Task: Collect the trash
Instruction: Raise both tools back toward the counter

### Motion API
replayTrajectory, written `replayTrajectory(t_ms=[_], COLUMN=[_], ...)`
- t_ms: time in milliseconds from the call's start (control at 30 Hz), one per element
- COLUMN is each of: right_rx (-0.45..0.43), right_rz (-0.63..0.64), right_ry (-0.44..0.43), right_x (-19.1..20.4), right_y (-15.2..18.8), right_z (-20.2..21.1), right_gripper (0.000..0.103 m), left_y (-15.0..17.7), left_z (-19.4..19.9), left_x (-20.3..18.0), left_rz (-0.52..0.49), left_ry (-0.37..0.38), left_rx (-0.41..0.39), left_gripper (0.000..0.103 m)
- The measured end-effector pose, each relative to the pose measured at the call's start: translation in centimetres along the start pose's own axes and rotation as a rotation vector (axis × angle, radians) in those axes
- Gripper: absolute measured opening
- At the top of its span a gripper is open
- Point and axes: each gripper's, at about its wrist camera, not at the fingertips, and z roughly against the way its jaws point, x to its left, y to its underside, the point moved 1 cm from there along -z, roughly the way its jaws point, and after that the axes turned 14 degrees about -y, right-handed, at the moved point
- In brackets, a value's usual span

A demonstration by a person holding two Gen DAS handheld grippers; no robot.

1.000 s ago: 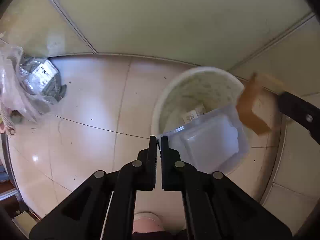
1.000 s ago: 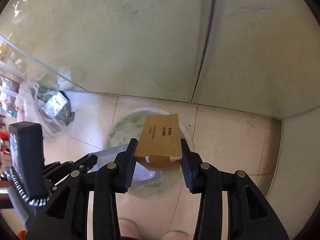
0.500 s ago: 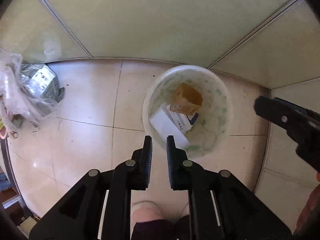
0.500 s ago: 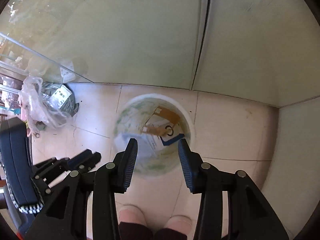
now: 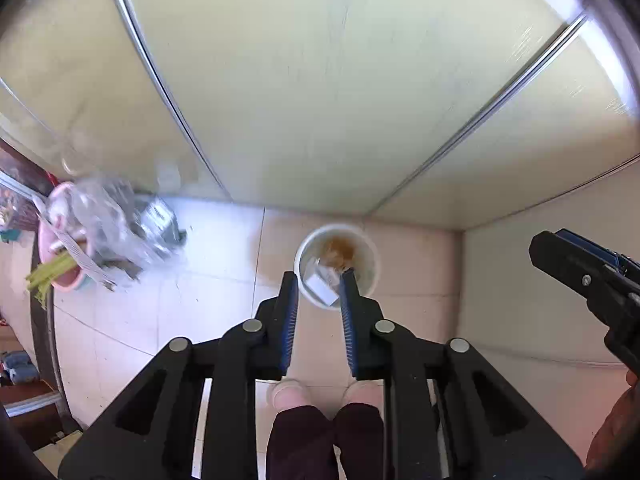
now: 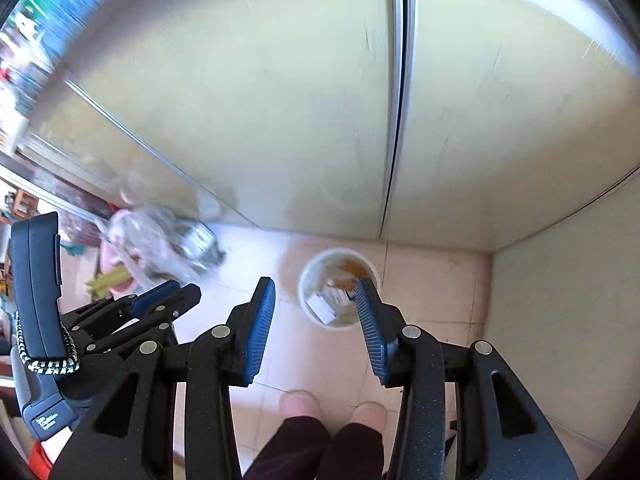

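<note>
Both grippers, left (image 5: pixel 319 284) and right (image 6: pixel 315 290), hang high over the bin (image 5: pixel 337 266); their jaws are apart and hold nothing. A box (image 5: pixel 339 249) and white trash (image 5: pixel 320 286) lie inside the bin; a bag (image 5: pixel 108 224) sits on the floor (image 5: pixel 208 264).

A second ago the right gripper (image 6: pixel 315 298) clamped a brown cardboard box (image 5: pixel 340 249) over the white bin (image 5: pixel 371 257), and the left gripper (image 5: pixel 319 291) pinched a clear plastic container (image 5: pixel 320 285) at its rim. Both pieces now lie inside the bin. Both grippers have spread open with nothing between the fingers (the right wider than the left), and both have pulled well up and back, so the bin looks small on the floor (image 6: pixel 432 280).
</note>
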Motion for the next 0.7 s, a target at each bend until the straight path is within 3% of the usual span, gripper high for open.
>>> replayTrajectory(t_ms=[233, 367, 567, 700], right_rx=[-0.166, -0.264, -0.377, -0.421], right_rz=[0.019, 0.021, 0.013, 0.019], right_ry=[0.002, 0.026, 0.052, 0.067], right_x=[6.1, 8.4, 10.7, 12.0], right_y=[-3.0, -3.8, -4.5, -6.1], right_z=[13.3, 19.1, 25.1, 26.9], right_gripper=[0.04, 0.046, 0.05, 0.051], left_y=[-3.0, -4.4, -6.0, -8.0], left_z=[14.9, 21.9, 29.6, 33.1], left_x=[2.9, 4.3, 5.1, 5.4], left_rz=[-0.007, -0.03, -0.049, -0.058], left_ry=[0.006, 0.007, 0.006, 0.013], left_rx=[-0.142, -0.238, -0.362, -0.422], left_gripper=[0.023, 0.035, 0.048, 0.052])
